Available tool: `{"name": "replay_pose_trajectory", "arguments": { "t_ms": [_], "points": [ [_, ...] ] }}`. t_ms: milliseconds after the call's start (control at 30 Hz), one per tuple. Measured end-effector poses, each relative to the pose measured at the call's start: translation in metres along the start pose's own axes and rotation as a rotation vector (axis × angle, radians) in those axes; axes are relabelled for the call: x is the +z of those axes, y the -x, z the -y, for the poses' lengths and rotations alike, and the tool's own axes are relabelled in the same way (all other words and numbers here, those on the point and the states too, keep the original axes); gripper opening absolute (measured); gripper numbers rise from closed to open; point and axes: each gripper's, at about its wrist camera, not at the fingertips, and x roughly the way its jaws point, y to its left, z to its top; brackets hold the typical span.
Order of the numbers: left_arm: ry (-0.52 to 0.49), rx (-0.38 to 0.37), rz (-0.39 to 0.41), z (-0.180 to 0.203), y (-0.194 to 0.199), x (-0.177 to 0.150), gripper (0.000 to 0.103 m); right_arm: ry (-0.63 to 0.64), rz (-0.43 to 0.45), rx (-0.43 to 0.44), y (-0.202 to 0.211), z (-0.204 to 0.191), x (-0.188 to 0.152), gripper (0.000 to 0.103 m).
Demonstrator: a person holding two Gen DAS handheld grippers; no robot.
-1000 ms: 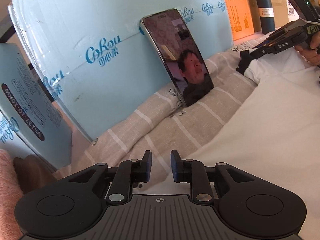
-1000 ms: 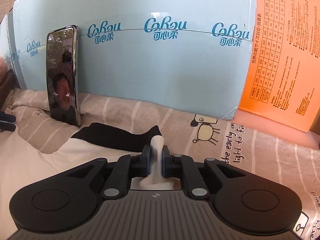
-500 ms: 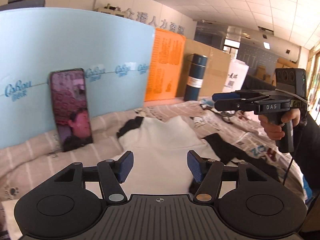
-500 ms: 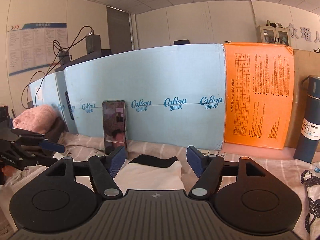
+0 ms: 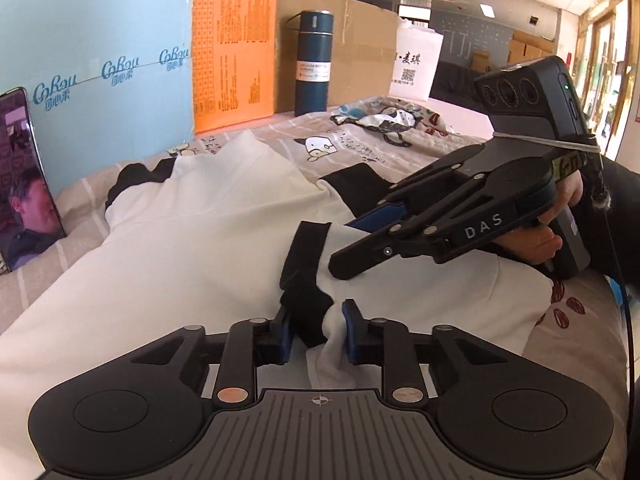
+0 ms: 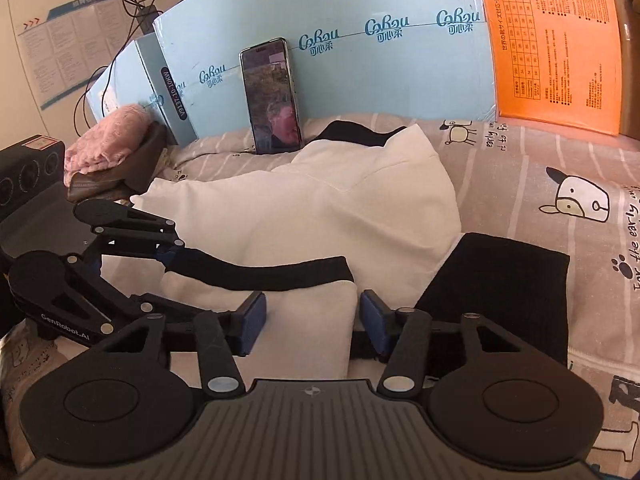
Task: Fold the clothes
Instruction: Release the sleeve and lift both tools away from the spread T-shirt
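Observation:
A white sweatshirt [image 5: 192, 240] with black trim lies on the bed, collar towards the phone. My left gripper [image 5: 318, 334] is closing, and its pads pinch the black hem band [image 5: 304, 248] together with a bunch of white cloth. The right wrist view shows the left gripper [image 6: 168, 254] holding one end of that band [image 6: 280, 270]. My right gripper [image 6: 307, 326] is also closing, its pads either side of a fold of white cloth [image 6: 340, 208], with a thin gap at the right pad. In the left wrist view the right gripper [image 5: 348, 244] rests its tip on the cloth.
A phone [image 6: 272, 96] leans on light blue cartons [image 6: 360, 60], with an orange box [image 6: 552, 40] beside them. A dark blue bottle [image 5: 314, 64] and a white bag [image 5: 416, 64] stand at the back. Pink knitwear [image 6: 108, 136] lies far left. A black part of the garment [image 6: 492, 280] lies to the right.
The right gripper let go of the white cloth near the collar. Both grippers opened wide, swung to the near hem and narrowed; the left one has taken hold of the black band.

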Motion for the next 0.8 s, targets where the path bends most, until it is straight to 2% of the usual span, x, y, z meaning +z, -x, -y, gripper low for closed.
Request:
{"name": "replay_pose_trajectory", "arguments": {
  "t_ms": [33, 100, 267, 433, 600, 800],
  "points": [
    [-0.006, -0.007, 0.018, 0.003, 0.007, -0.001, 0.014, 0.019, 0.004, 0.008, 0.001, -0.003, 0.000, 0.017],
    [-0.018, -0.020, 0.053, 0.010, 0.020, -0.002, 0.014, 0.050, 0.042, 0.032, 0.013, -0.012, -0.001, 0.008],
    [-0.019, -0.055, 0.171, 0.036, 0.063, -0.010, 0.014, 0.089, 0.196, 0.086, 0.067, -0.046, -0.010, 0.007],
    [-0.024, -0.084, 0.270, 0.070, 0.113, -0.036, 0.014, 0.116, 0.329, 0.118, 0.122, -0.091, -0.033, 0.007],
    [-0.030, -0.157, 0.239, 0.099, 0.132, -0.068, 0.014, 0.077, 0.374, 0.135, 0.156, -0.129, -0.072, 0.007],
    [0.009, -0.208, 0.115, 0.111, 0.122, -0.103, 0.015, 0.007, 0.292, 0.161, 0.166, -0.152, -0.113, 0.007]
  ]
}}
